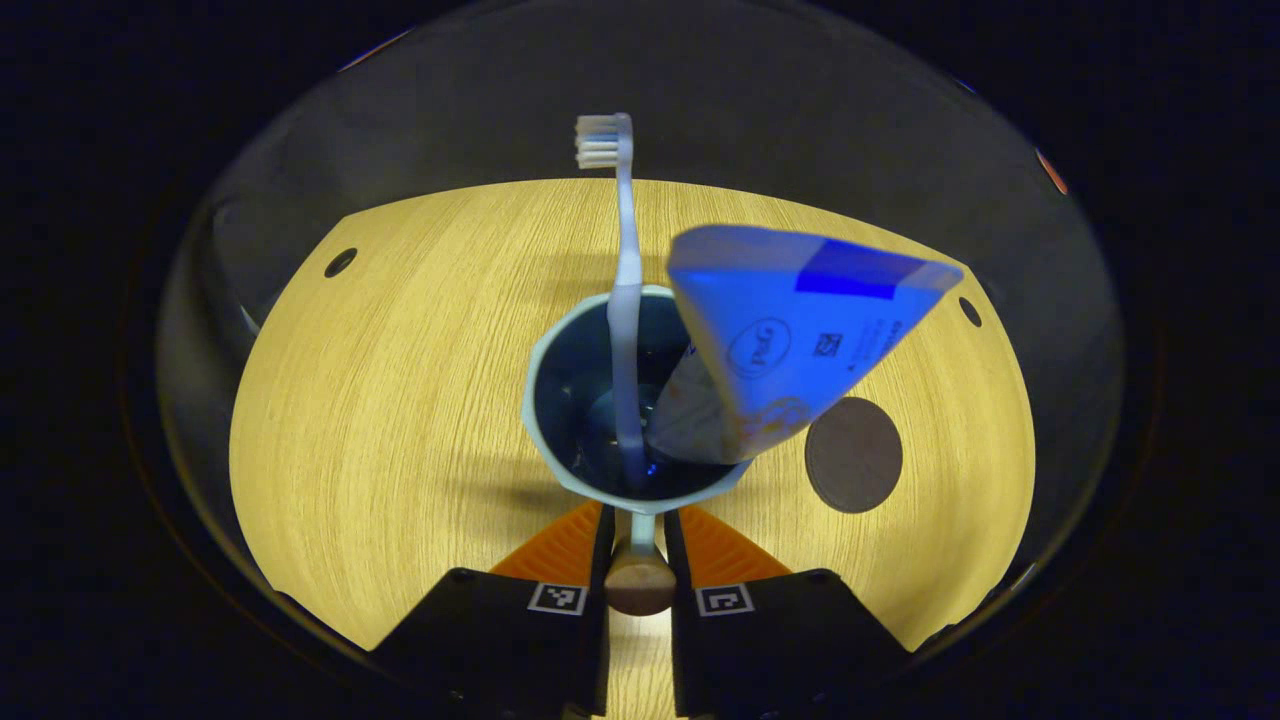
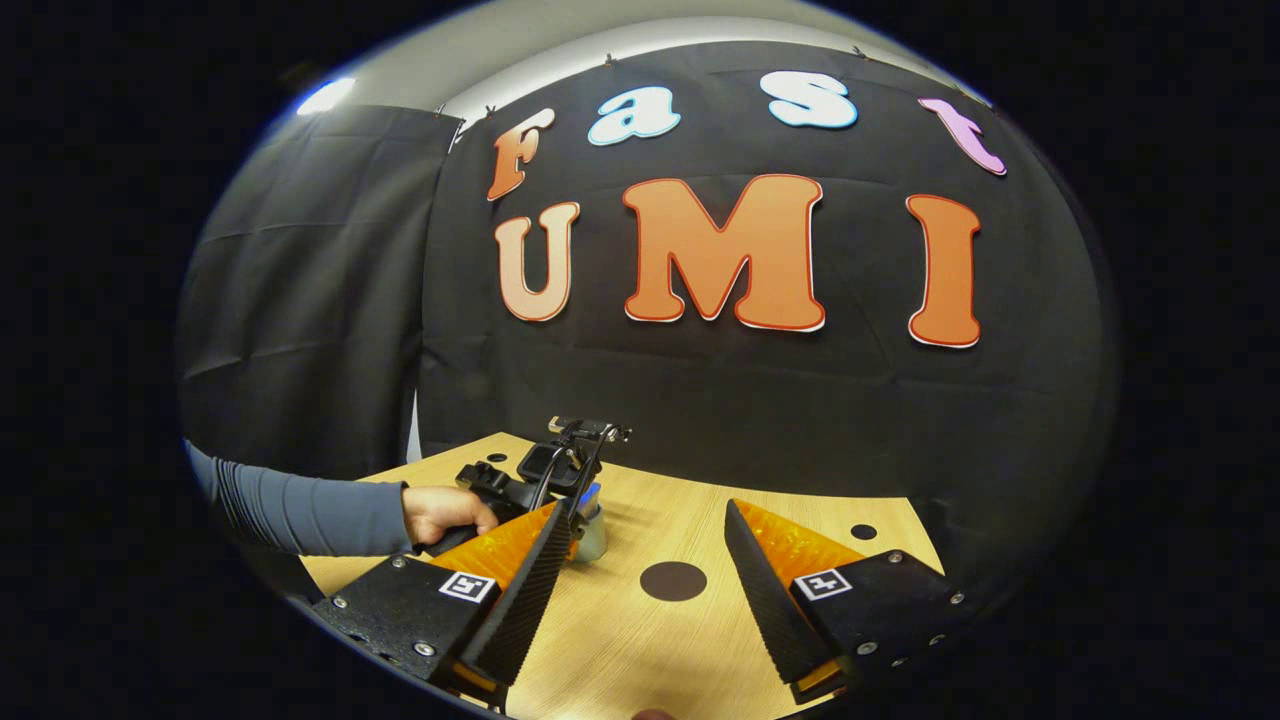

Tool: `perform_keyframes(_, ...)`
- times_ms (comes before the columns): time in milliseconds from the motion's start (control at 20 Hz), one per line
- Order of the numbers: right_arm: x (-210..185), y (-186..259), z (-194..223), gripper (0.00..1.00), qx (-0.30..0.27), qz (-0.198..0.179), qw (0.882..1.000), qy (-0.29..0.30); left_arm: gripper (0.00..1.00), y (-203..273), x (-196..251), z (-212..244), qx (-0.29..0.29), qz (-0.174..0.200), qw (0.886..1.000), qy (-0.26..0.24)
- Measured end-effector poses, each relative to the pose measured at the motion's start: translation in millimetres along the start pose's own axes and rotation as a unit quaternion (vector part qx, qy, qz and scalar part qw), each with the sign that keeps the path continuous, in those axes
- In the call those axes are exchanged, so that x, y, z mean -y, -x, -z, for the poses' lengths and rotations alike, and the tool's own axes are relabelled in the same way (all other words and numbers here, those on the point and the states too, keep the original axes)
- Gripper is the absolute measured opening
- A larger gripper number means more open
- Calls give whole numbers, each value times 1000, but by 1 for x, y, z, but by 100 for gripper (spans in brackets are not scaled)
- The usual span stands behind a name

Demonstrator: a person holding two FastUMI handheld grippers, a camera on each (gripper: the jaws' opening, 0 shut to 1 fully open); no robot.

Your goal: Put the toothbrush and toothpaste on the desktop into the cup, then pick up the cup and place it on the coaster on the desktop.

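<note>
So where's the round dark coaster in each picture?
Left gripper view: the coaster lies on the table, right of the cup, below the toothpaste's wide end.
Right gripper view: the coaster sits low in the middle, between the right gripper's open fingers.
Shared landmark: the cup, left of the coaster both times.

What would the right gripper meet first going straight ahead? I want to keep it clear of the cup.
Probably the bare desktop, near the coaster; the cup sits off to its left. Depth is hard to judge.
</note>
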State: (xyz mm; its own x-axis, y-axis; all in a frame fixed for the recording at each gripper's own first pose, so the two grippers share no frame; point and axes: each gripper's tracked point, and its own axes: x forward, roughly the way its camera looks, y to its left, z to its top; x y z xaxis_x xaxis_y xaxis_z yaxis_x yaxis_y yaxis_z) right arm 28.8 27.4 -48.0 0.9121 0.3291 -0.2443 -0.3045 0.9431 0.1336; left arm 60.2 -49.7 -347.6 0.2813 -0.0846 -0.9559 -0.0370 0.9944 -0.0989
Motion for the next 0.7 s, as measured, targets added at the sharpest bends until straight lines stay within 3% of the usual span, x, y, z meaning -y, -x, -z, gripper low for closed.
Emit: perform_keyframes(700, 24, 9, 9, 93, 2, 26, 999, -25, 25, 25, -4, -41, 35, 25, 998, -36)
